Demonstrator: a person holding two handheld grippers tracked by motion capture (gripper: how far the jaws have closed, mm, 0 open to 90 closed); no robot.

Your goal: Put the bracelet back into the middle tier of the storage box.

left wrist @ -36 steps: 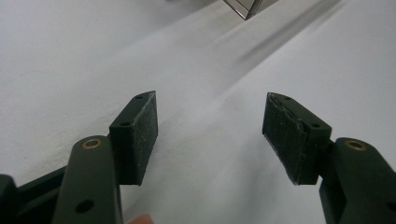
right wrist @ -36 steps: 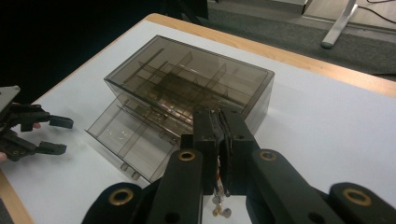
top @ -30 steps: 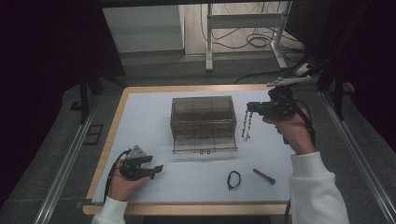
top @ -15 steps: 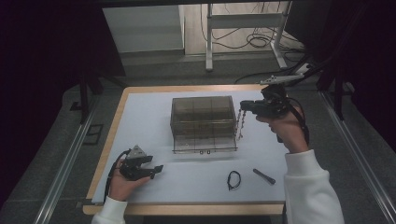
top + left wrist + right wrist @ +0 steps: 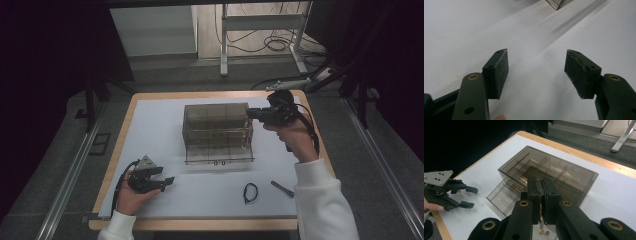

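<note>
Sitting on the white-covered surface (image 5: pixel 160 125), a smoky clear drawer box (image 5: pixel 217 131) is mid-surface, bottom drawer (image 5: pixel 219 154) pulled out toward the person. Right gripper (image 5: pixel 256 114) is held in the air at the box's top right corner; its fingers (image 5: pixel 534 195) are pinched nearly together on a thin chain (image 5: pixel 543 230), which hangs below them with gold bits at the end, above the box. Left gripper (image 5: pixel 167 181) rests on the surface near the front left edge, well apart from the box, fingers (image 5: pixel 496 72) narrow-to-mid gap, nothing between them. Black loop (image 5: pixel 250 192) lies on the surface in front of the drawer, small dark stick (image 5: pixel 282 189) just right of it.
</note>
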